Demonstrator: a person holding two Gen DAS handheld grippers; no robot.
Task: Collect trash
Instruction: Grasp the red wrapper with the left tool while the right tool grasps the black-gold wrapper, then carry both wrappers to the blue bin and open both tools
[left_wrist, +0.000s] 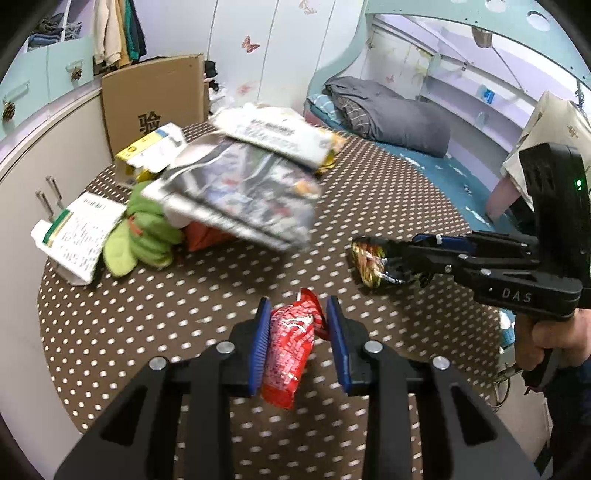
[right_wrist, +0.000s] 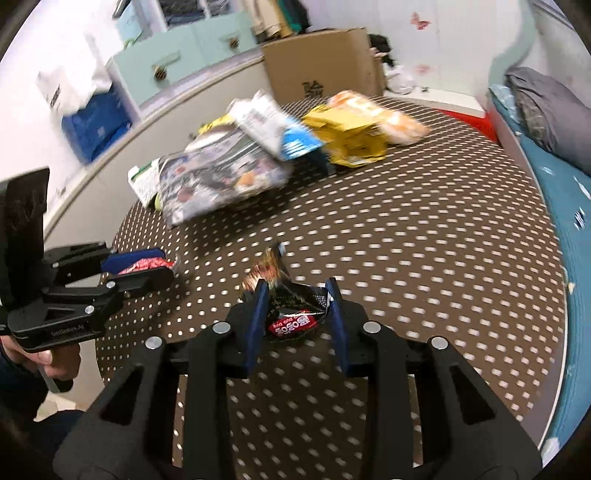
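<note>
- While the left gripper (left_wrist: 297, 321) clamps a red wrapper (left_wrist: 291, 350), only its view shows green cloth (left_wrist: 147, 229) at nine o'clock.
- Right gripper (right_wrist: 297, 301) pinches a black wrapper (right_wrist: 295, 314); only its view shows a blue crate (right_wrist: 96, 122) at ten o'clock.
- Brown polka-dot tablecloth (right_wrist: 424, 240); bed (left_wrist: 413, 147) at two o'clock.

A brown table with white dots (left_wrist: 155, 302) is carrying a heap of rubbish at its far side. A white printed box (left_wrist: 77, 236) and a green cloth (left_wrist: 147, 232) are lying on the far left, beside a grey printed bag (left_wrist: 240, 192). A yellow packet (right_wrist: 351, 140) is sitting farther right.
</note>
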